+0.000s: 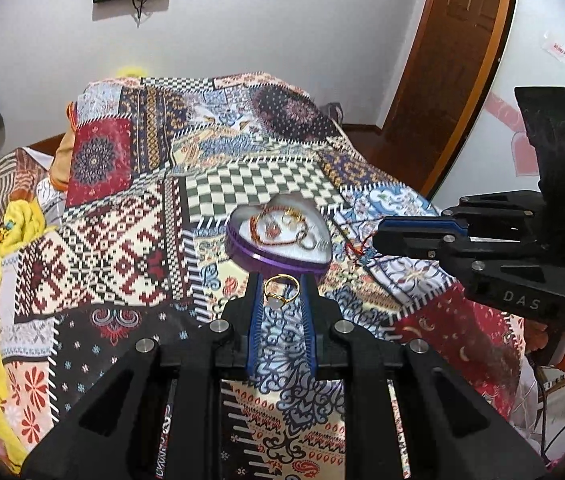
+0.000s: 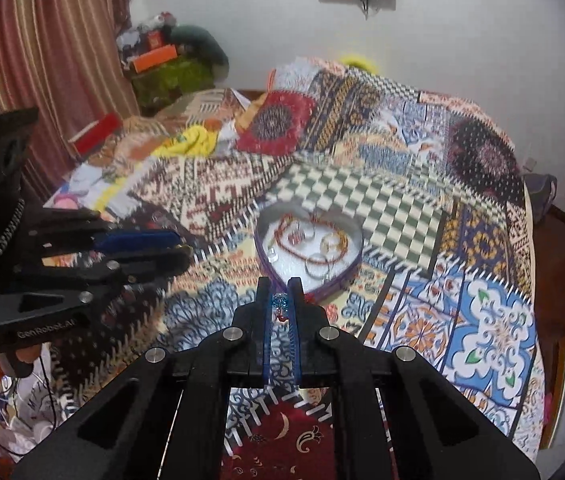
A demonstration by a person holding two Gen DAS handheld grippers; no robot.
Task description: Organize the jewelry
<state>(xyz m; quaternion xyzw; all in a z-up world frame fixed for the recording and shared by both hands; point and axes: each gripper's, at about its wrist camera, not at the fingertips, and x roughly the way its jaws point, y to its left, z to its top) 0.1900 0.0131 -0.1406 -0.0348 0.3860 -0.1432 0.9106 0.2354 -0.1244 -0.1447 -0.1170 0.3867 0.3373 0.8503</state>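
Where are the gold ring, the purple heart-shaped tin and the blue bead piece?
gold ring (image 1: 281, 289), left wrist view, on its band.
purple heart-shaped tin (image 1: 254, 254), left wrist view, on its side wall.
blue bead piece (image 2: 279, 301), right wrist view, on the bead.

The jewelry inside the purple heart-shaped tin (image 1: 282, 258) is motion-blurred, its pieces hard to separate. Nearest the tin, the small blue bead item (image 2: 279, 303) is too small to identify.

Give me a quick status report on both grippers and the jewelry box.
Left gripper shut on gold ring with pale stone. Right gripper shut on small blue bead piece. Purple heart-shaped tin open ahead, holding jewelry. Nothing blocking.
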